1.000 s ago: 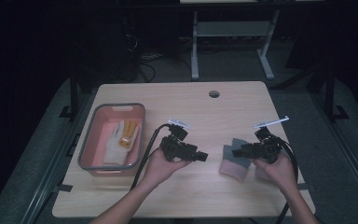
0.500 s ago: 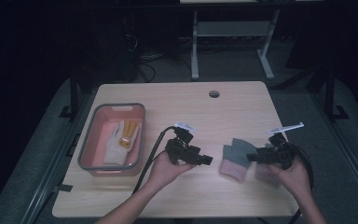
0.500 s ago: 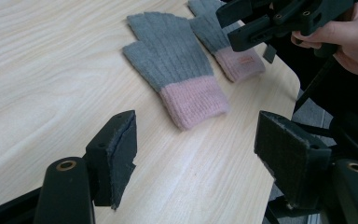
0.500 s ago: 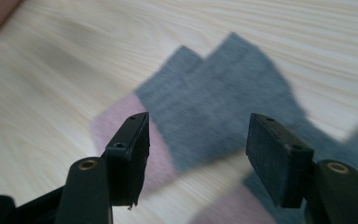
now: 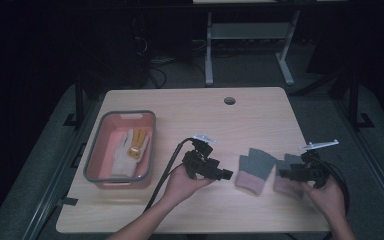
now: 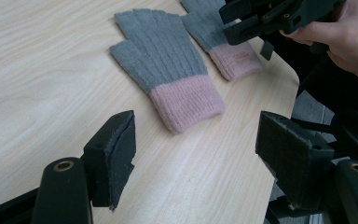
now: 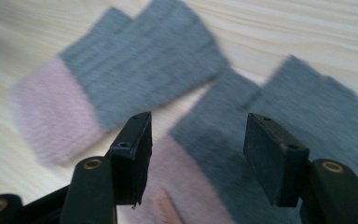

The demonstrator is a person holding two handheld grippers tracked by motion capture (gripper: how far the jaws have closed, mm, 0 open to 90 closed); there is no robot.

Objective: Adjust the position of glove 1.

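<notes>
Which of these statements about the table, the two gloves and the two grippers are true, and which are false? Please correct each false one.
1. Two grey gloves with pink cuffs lie side by side on the table. True: the nearer glove and the farther glove.
2. The left gripper is clamped on a glove. False: its jaws stand open over bare wood, with nothing between them.
3. The pink bin holds a white glove. True.
4. The right gripper hangs over the bin. False: it hangs over the farther glove, jaws open.
5. The gloves are stacked. False: in the right gripper view they lie beside each other.
</notes>
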